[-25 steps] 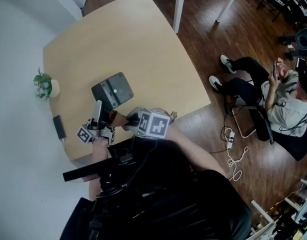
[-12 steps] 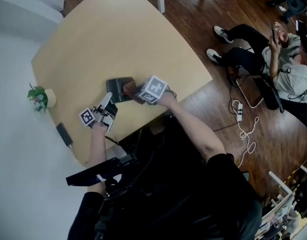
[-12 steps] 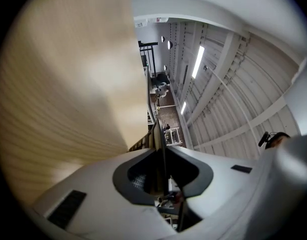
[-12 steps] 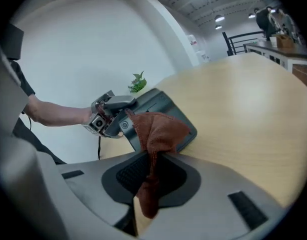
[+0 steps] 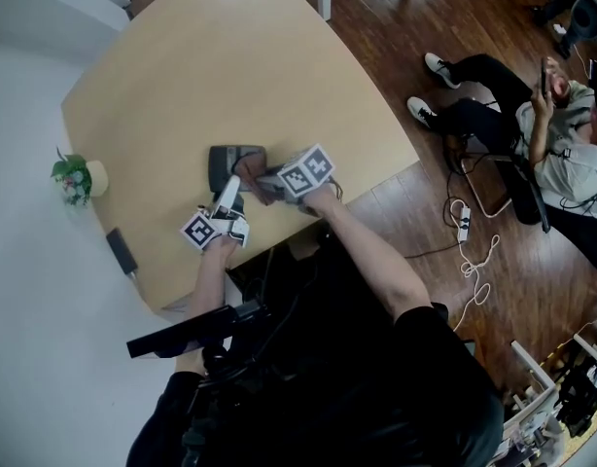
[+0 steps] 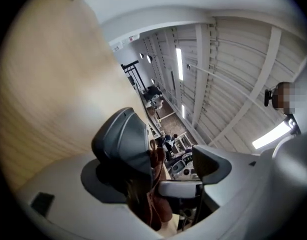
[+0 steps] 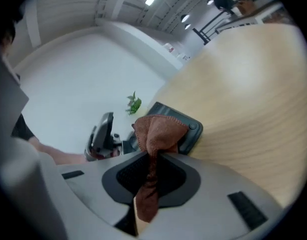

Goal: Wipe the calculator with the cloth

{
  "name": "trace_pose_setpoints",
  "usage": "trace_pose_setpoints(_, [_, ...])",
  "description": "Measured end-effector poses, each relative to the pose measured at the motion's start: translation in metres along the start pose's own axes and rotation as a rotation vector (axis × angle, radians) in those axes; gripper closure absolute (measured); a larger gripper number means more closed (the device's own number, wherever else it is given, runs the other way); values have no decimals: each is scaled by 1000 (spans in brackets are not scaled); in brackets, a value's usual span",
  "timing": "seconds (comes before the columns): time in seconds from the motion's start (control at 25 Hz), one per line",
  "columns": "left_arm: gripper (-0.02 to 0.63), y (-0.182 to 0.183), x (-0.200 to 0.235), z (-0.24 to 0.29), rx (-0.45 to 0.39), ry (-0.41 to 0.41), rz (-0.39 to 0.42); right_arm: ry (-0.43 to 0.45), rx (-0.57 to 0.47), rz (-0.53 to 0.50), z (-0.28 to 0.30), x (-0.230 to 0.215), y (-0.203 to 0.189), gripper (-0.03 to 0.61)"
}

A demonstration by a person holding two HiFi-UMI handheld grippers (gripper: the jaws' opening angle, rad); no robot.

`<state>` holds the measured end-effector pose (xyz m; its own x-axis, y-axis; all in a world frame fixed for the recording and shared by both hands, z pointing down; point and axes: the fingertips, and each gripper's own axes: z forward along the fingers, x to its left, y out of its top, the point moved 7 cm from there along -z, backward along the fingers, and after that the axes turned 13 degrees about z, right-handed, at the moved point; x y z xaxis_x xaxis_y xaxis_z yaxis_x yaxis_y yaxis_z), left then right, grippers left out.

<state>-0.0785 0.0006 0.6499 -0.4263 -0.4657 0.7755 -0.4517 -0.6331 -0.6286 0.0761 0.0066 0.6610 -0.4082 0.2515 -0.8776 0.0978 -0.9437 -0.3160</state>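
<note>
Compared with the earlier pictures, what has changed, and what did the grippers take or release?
Both grippers came down to the table. The left gripper set the calculator flat and let go: its jaws have just been opening and stand wide, gripping nothing. The right gripper brought the cloth to the calculator. Unchanged: cloth clamped in the right gripper, plant in place.

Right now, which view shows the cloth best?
Right gripper view: the cloth sits centre frame, pinched in the right gripper, with the calculator behind it. Head view shows only a small brown patch; left gripper view, a partly hidden brown strip.
</note>
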Motion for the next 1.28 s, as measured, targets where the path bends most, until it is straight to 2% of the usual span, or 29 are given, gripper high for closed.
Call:
trace_pose_setpoints(0.08, [219,-6,6,2,-95,2,-103,129,-140,193,-7,-8,6,549])
trace_pose_setpoints(0.16, [259,-11,14,1,-176,20,-207,232,-281,365,-13,-16,7,549])
trace_pose_setpoints(0.24, [330,-15,19,1,-182,53,-245,240,-351,378,-23,-18,8,549])
trace_pose_setpoints(0.32, [425,-17,21,3,-132,74,-233,168,-368,295,-38,-18,14,549])
trace_pose_setpoints(0.36, [426,-16,21,5,-109,77,-215,107,-362,257,-46,-21,19,549])
trace_pose_setpoints(0.44, [426,-14,19,8,-79,90,-168,-52,-295,204,-55,-31,26,549])
trace_pose_setpoints(0.52, [426,-12,14,13,-53,116,-102,-148,-198,196,-51,-37,25,549])
trace_pose_setpoints(0.6, [423,-13,7,18,-46,175,-48,-157,-147,215,-42,-35,23,549])
trace_pose_setpoints(0.72, [422,-13,-1,24,-54,291,18,-152,-153,233,-40,-34,21,549])
trace_pose_setpoints(0.84, [428,-9,-5,29,-13,328,143,-149,-155,227,-40,-33,21,549])
trace_pose_setpoints(0.88, [454,-8,-4,29,8,334,182,-141,-154,222,-39,-32,21,549])
trace_pose_setpoints(1.08, [472,11,-8,26,88,288,327,-93,-190,187,-51,-26,17,549])
trace_pose_setpoints(1.16, [476,22,-15,26,175,239,421,-96,-233,148,-73,-14,21,549])
trace_pose_setpoints(1.28, [477,37,-34,24,339,132,584,-82,-260,-26,-100,34,45,549])
